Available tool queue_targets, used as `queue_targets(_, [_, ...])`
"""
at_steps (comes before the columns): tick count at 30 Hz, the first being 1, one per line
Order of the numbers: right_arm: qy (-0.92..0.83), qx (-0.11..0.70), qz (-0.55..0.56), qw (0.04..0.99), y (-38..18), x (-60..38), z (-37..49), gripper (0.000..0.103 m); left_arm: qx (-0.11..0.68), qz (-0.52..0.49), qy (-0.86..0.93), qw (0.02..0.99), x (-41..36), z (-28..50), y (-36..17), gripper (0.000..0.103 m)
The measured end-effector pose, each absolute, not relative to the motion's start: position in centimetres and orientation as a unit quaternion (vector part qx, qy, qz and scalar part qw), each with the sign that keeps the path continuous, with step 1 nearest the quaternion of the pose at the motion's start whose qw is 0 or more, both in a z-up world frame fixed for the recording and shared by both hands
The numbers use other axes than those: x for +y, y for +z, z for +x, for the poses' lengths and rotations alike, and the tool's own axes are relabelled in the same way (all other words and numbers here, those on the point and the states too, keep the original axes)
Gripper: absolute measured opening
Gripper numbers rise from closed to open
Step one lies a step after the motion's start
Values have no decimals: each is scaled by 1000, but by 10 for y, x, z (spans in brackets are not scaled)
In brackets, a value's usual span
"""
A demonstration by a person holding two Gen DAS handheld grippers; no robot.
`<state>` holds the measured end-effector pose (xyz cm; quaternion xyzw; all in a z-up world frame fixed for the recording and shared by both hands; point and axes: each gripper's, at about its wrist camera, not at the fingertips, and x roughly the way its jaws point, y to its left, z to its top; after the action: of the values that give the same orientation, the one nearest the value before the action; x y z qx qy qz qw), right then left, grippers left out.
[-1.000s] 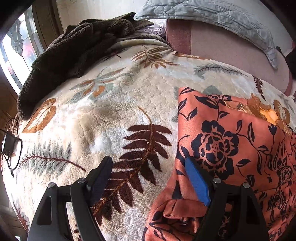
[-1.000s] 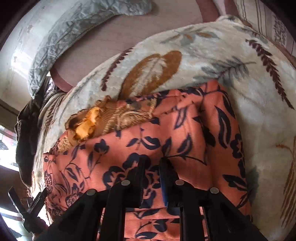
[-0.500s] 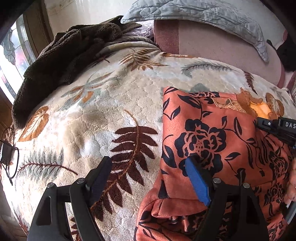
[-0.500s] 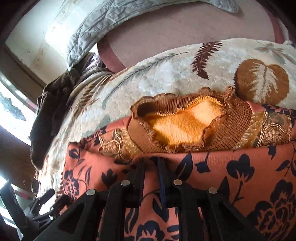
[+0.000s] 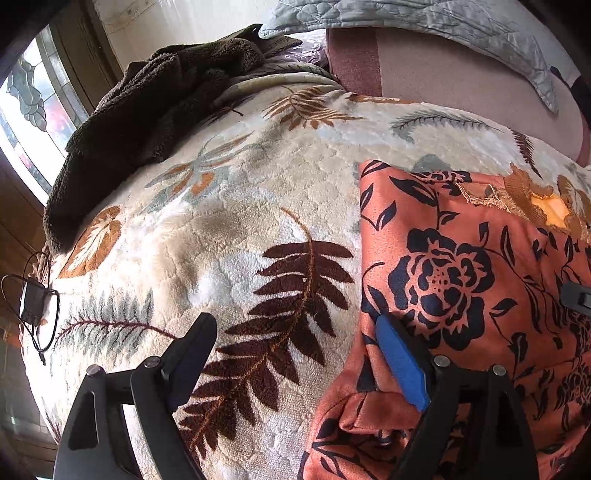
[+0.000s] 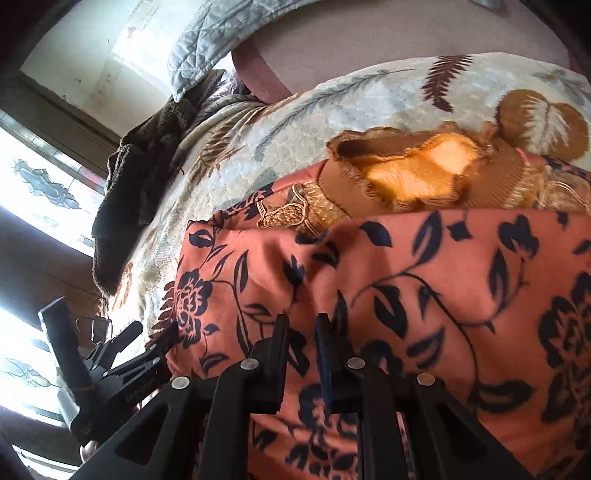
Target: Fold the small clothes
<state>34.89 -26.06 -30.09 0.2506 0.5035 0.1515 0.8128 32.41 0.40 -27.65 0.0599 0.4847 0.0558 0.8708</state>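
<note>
An orange garment with dark blue flowers point(image 5: 461, 266) lies on the bed, its brown ribbed collar with yellow fleece lining point(image 6: 417, 166) at the far end. My right gripper point(image 6: 302, 332) is shut on a fold of this garment point(image 6: 406, 277), and cloth is pinched in the narrow gap between its fingers. My left gripper point(image 5: 295, 354) hovers at the garment's left edge with its jaws opening. Its blue-padded finger point(image 5: 402, 362) rests over the cloth and the other finger point(image 5: 192, 354) is over the blanket; nothing is gripped. The left gripper point(image 6: 122, 354) also shows at the lower left of the right wrist view.
A cream blanket with a leaf print point(image 5: 240, 221) covers the bed. A dark brown fleece point(image 5: 147, 110) is heaped at its far left, a grey quilted pillow point(image 5: 443, 22) lies at the head. A small black charger with a cable point(image 5: 33, 302) hangs by the window side.
The right gripper has carried its pinched fold sideways across the garment toward the left gripper; the collar now sits at the right in its view. The left gripper stayed put, jaws slightly wider.
</note>
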Motion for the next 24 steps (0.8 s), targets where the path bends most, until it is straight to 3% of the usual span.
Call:
queue_targets(4, [115,520,239,812,-308,-286,324,28,487,69,53,869,3,321,-279,88])
queue_targets(7, [131,514,275,802,-315,-301,299,28,482,95,49,870,-2,317,-282,89])
queue_targets(12, [101,525,246,808,-306,-316,258,28,479,79,41,873,8,306,-275,89])
queue_targets(18, [19,440,308,844,-279,-384,234,31,471,99,60,874,20,296,-275,88])
queue_targets(19, [-3,433,314,845,-282,-396,235,42,482,99,64,868,24,298,-280,89])
queue_targets(20, [-28,439,311,843,-287,-405,235,67,489,97,67,864,27,299,-283,89])
queue_targets(21, [-51,451,309,836,-296,-413,236,72,493,95,70,862,31,299,-285,89])
queue_targets(24, [-43,461,327,824,-309,-425,231,71,493,87,73,863,41,294,-281,88])
